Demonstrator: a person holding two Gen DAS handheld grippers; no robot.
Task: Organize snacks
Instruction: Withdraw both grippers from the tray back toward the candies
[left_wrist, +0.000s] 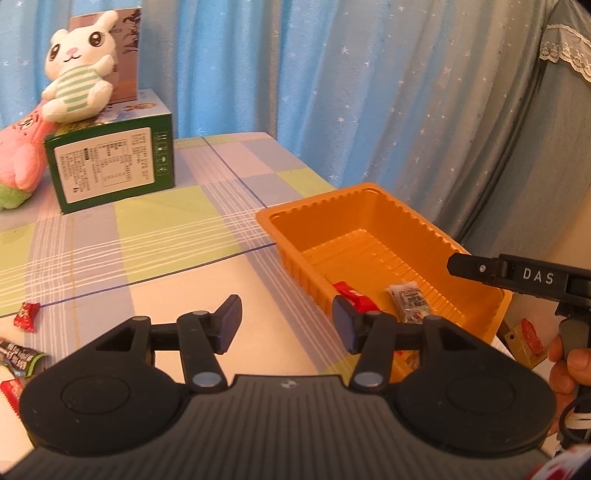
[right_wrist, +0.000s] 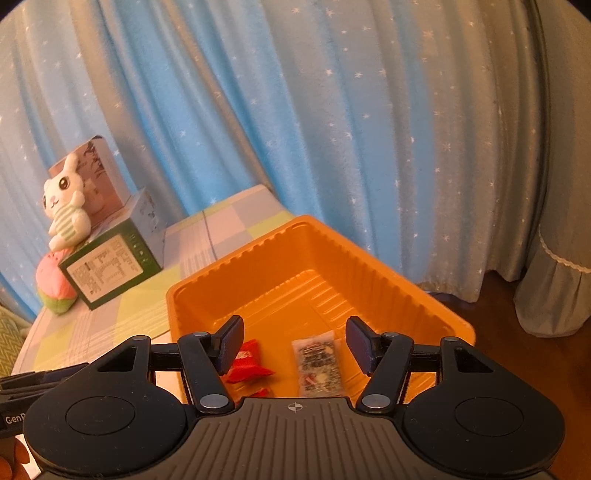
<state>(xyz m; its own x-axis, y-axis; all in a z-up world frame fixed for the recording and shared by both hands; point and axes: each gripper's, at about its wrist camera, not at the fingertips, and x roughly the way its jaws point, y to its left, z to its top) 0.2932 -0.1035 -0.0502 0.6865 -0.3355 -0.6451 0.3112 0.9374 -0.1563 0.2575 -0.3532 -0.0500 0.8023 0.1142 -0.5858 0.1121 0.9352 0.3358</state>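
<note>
Snack sorting partly done, both grippers spread and holding nothing.

Still loose near worktop's left edge: red candy (left_wrist: 26, 316), green-black packet (left_wrist: 18, 359), red wrapper (left_wrist: 11, 392). Left gripper (left_wrist: 286, 325) wide open above worktop; orange tray (left_wrist: 291, 258) at right edge already holding red candy packet (right_wrist: 248, 363) and clear patterned sachet (right_wrist: 319, 363); right gripper (right_wrist: 294, 343) open, empty over tray.

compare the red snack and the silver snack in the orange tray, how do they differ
The red snack is plain red and crumpled; the silver snack is pale with busy printing and lies flat. The red one sits nearer the tray's left wall and looks shorter; the silver one lies to its right, stretched lengthwise. Both are wrapped packets resting on the tray floor, untouched by either gripper.
</note>
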